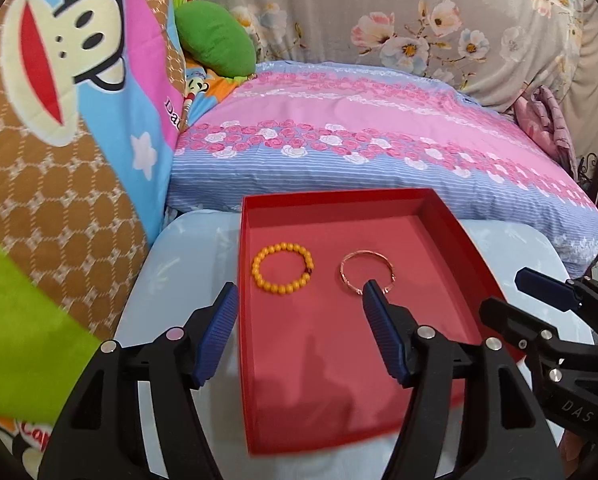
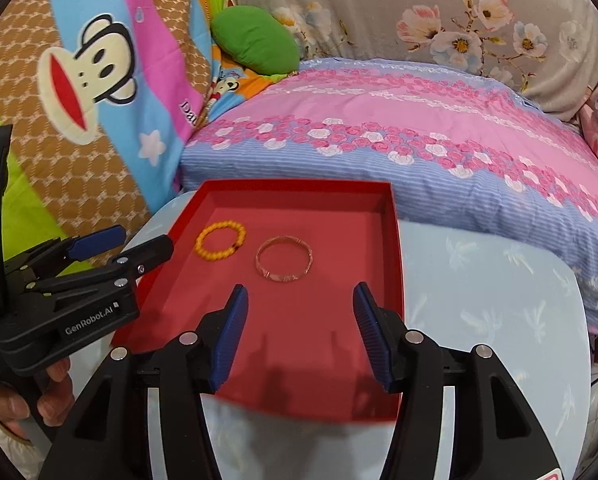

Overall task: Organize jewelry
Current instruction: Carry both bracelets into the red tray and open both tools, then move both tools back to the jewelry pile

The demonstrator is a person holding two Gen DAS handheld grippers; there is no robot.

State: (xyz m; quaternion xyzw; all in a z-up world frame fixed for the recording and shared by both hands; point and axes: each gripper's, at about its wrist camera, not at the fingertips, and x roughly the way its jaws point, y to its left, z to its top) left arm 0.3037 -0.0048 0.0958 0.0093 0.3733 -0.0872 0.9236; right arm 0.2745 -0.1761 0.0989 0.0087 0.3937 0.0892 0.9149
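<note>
Red tray (image 1: 451,232) on pale blue table (image 1: 187,272). Inside, side by side and apart: yellow bead bracelet (image 1: 282,267), thin gold bangle (image 2: 284,258). Left gripper (image 1: 299,300) and right gripper (image 2: 299,300) both spread wide, holding nothing.

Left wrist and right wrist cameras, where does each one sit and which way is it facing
Left wrist: on the left gripper, looking forward over the red tray; own open fingers show, right gripper alongside.
Right wrist: on the right gripper, facing the tray from the right; left gripper and holding hand show.
Both share the tray, yellow bead bracelet and thin bangle.
</note>
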